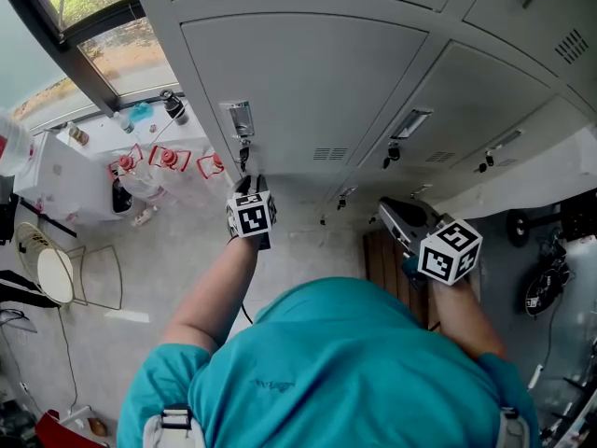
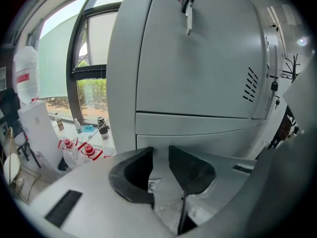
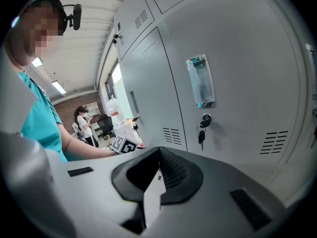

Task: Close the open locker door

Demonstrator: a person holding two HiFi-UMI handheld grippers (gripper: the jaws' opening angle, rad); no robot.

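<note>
Left tool (image 2: 161,152): jaws apart by a narrow gap, nothing between them. It is held close to the grey locker door (image 1: 308,82), just below the key (image 1: 243,155). The door sits about flush with the neighbouring doors (image 1: 485,91); cannot tell whether it is latched. Right tool (image 3: 158,150): jaw tips together, empty, off to the right of that door.

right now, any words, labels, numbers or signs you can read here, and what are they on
Nothing can be read in any view.
Teal shirt: small print on the back, too small to read.
Water jug: red label, blurred.
Label holder on the locker door: no legible text.
</note>
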